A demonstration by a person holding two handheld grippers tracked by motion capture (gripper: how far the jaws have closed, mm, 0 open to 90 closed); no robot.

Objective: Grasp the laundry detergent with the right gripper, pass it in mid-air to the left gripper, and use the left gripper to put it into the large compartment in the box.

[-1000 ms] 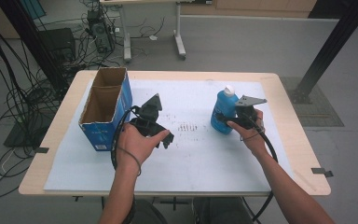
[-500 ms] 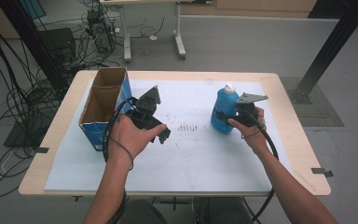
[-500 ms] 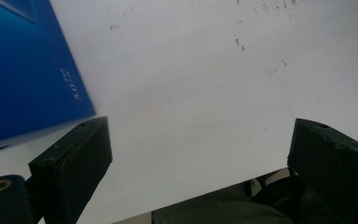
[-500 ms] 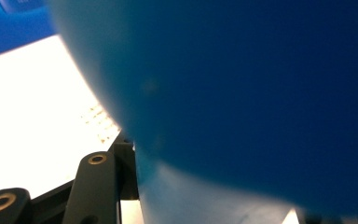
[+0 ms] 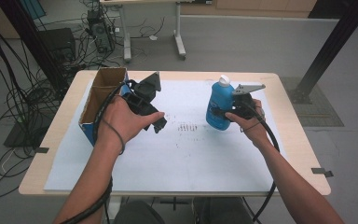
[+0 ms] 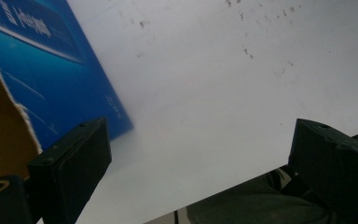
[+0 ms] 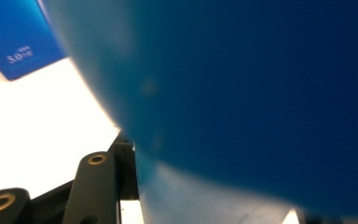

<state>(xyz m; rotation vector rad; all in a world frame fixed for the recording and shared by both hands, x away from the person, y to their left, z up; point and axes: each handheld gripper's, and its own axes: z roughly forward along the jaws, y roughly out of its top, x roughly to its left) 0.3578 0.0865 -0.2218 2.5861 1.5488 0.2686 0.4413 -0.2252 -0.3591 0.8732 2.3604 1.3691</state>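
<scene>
The right gripper (image 5: pixel 224 113) is gripping the upright blue bottle (image 5: pixel 220 105), jaws closed on its body. The left gripper (image 5: pixel 154 122) is hanging beside the box (image 5: pixel 103 88) with jaws wide apart, holding nothing.

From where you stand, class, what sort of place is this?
Probably a lab or workshop: cables trail over the grey floor, a computer sits under a desk, and a person works hand-held grippers at a paper-covered table.
</scene>
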